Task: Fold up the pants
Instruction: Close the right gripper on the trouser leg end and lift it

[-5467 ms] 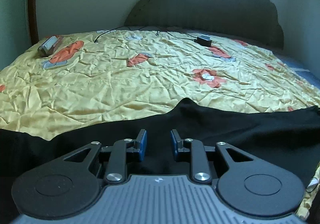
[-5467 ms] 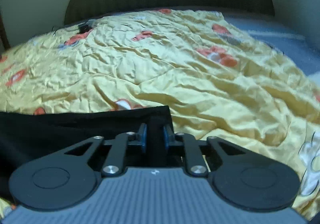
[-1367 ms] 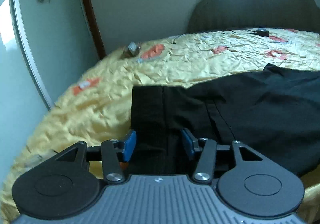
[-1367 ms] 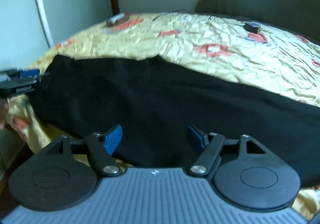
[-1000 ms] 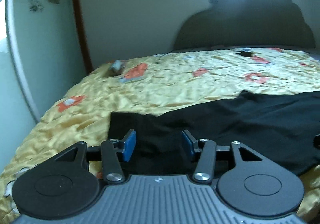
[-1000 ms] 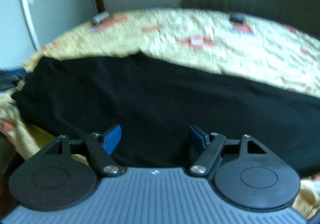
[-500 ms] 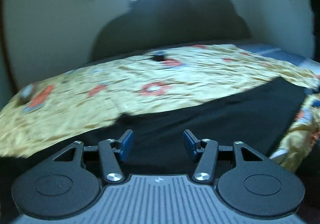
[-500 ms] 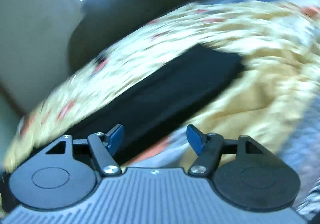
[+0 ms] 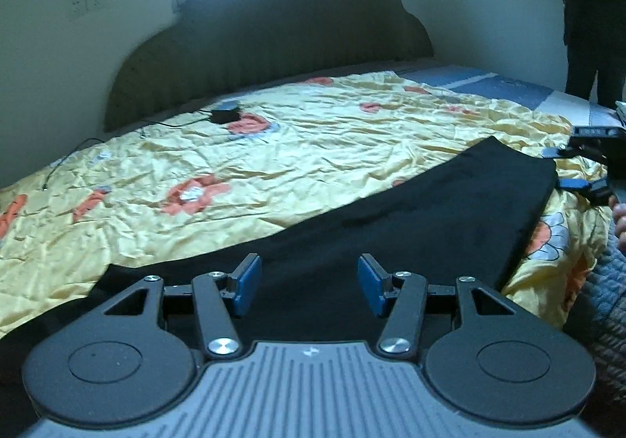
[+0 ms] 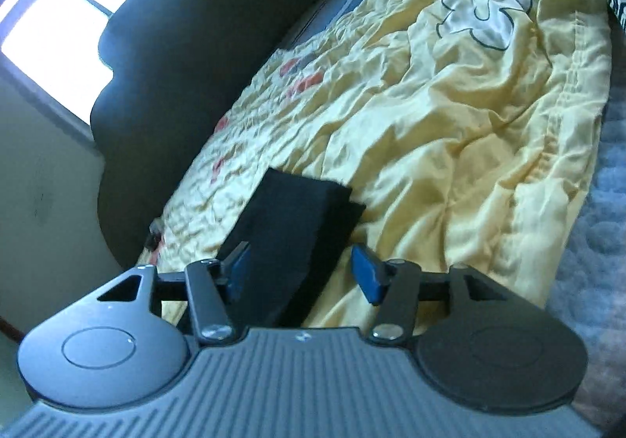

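The black pants [image 9: 411, 219] lie flat in a long strip along the near edge of the bed, on a yellow flowered bedspread [image 9: 274, 148]. My left gripper [image 9: 309, 283] is open and empty, hovering over the middle of the strip. My right gripper [image 10: 301, 273] is open and empty, tilted, with the leg end of the pants [image 10: 297, 211] between its fingers but not pinched. The right gripper also shows in the left wrist view [image 9: 583, 168], at the far right by the leg end.
A dark padded headboard [image 9: 274, 43] stands at the back under a bright window. A black charger with its cable [image 9: 225, 113] lies on the bedspread near it. A person in dark clothes [image 9: 590, 15] stands at the right. A grey blanket [image 10: 594, 242] lies by the bed's corner.
Both grippers have swung from the waist end on the left toward the right. My right gripper has reached the leg end and tilted. Both stay open.
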Demonstrator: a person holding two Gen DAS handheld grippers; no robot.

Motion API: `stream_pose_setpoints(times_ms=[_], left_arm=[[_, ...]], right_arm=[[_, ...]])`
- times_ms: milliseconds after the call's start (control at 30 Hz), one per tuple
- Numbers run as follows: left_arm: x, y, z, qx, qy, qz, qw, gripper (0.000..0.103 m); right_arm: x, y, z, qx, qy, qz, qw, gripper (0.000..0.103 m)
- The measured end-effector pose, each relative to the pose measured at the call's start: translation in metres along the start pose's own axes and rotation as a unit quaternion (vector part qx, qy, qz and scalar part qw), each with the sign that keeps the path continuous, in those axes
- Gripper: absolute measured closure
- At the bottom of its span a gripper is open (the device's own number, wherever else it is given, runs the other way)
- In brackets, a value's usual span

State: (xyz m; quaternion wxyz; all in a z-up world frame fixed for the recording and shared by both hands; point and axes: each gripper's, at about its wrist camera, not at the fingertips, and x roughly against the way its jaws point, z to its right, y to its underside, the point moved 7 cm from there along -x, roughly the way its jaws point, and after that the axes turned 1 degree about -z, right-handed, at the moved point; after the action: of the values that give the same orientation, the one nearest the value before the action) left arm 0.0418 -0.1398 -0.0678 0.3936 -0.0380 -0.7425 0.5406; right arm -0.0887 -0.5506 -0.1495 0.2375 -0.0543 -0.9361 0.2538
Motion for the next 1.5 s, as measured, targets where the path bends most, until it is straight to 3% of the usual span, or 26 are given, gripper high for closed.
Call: stream_pose_setpoints(times_ms=[300, 400, 500, 600, 700, 900, 1067, 1300, 1500], left_arm=[[-0.022, -0.013, 0.030, -0.009, 0.033, -0.008, 0.9994, 0.049], [-0.026, -0.018, 0.039, -0.014, 0.040, -0.002, 0.9991, 0.049], [-0.029, -0.018, 0.044, -0.023, 0.042, -0.004, 0.9988, 0.049], [-0.032, -0.014, 0.045, -0.019, 0.044, -0.012, 0.9988, 0.049], [-0.036, -0.011, 0.043, -0.016, 0.041, -0.019, 0.9988, 0.049], [-0.038, -0.009, 0.036, 0.000, 0.038, -0.026, 0.9989, 0.049], [-0.023, -0.003, 0.012, 0.031, 0.013, -0.020, 0.9992, 0.049], [0.002, 0.014, -0.030, 0.072, -0.026, -0.020, 0.9968, 0.049], [0.021, 0.034, -0.055, 0.090, -0.054, -0.027, 0.9941, 0.049]], right_arm=[[-0.030, -0.001, -0.008, -0.010, -0.020, 0.008, 1.000, 0.050], [-0.040, -0.006, -0.016, 0.012, -0.001, -0.004, 1.000, 0.050], [-0.038, -0.003, -0.023, -0.007, -0.023, -0.018, 1.000, 0.092], [-0.041, 0.003, -0.029, 0.054, 0.015, -0.014, 0.998, 0.094], [-0.046, 0.002, -0.023, 0.024, 0.006, -0.018, 1.000, 0.095], [-0.045, 0.001, -0.035, 0.058, 0.012, -0.010, 0.998, 0.095], [-0.044, 0.005, -0.061, 0.102, 0.006, -0.008, 0.995, 0.095], [-0.037, 0.027, -0.109, 0.181, -0.018, -0.021, 0.983, 0.095], [-0.036, 0.067, -0.154, 0.247, -0.045, -0.048, 0.967, 0.095]])
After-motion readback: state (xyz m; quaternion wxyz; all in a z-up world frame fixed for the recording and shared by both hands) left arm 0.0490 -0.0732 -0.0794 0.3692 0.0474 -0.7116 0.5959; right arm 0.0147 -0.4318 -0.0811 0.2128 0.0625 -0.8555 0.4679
